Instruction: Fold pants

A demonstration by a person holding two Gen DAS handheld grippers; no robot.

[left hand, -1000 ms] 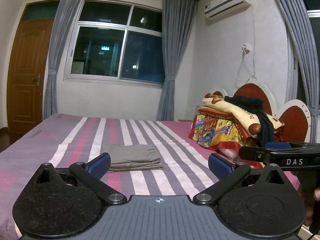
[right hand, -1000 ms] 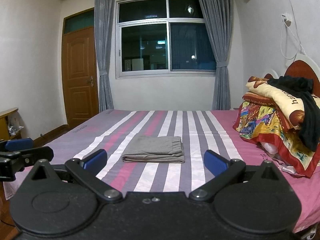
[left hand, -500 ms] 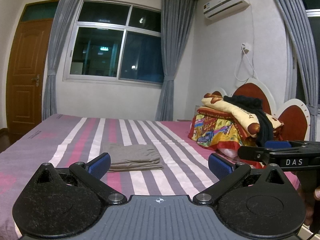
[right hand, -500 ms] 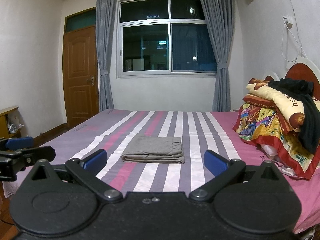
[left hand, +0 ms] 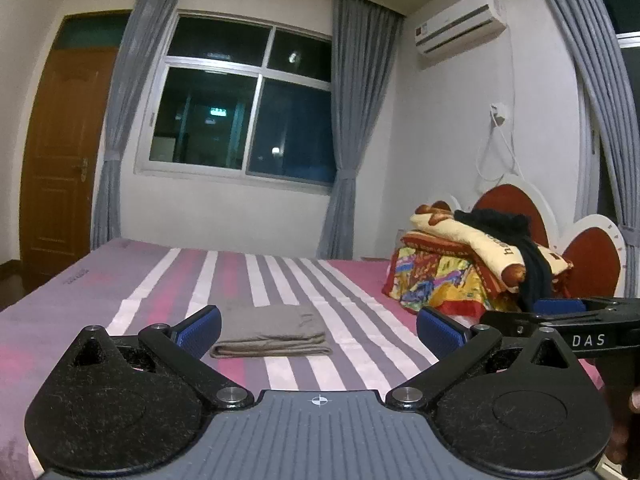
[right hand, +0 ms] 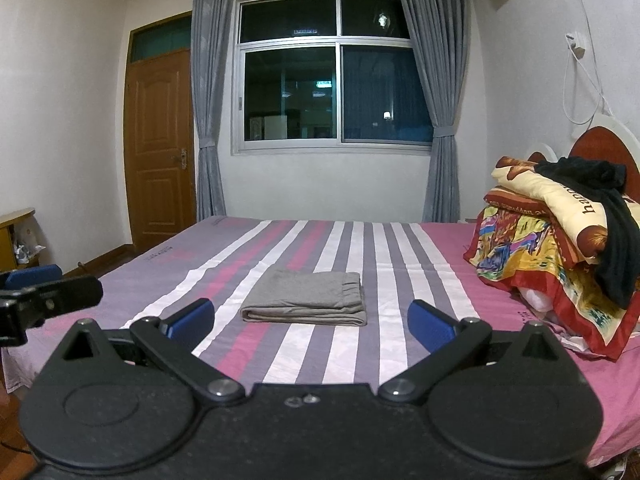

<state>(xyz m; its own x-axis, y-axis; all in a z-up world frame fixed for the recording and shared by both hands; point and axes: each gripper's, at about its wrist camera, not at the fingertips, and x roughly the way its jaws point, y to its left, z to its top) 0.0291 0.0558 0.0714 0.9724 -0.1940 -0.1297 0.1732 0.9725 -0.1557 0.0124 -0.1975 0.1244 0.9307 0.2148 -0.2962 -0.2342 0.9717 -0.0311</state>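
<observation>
Grey pants (left hand: 272, 330) lie folded into a neat rectangle in the middle of the striped bed (left hand: 120, 304); they also show in the right wrist view (right hand: 306, 298). My left gripper (left hand: 318, 330) is open and empty, held back from the pants near the bed's front edge. My right gripper (right hand: 310, 322) is open and empty too, also short of the pants. Each gripper shows from the side in the other's view: the right one at the right (left hand: 560, 320), the left one at the left (right hand: 44, 292).
A pile of colourful quilts with a black garment (right hand: 560, 240) sits at the head of the bed on the right, before a red headboard (left hand: 512, 208). A wooden door (right hand: 160, 148) is at the left, a curtained window (right hand: 332, 92) behind. A small cabinet (right hand: 16, 236) stands far left.
Both grippers have tilted up slightly, so the pants and bed sit a little lower in both views. The pants have not moved.
</observation>
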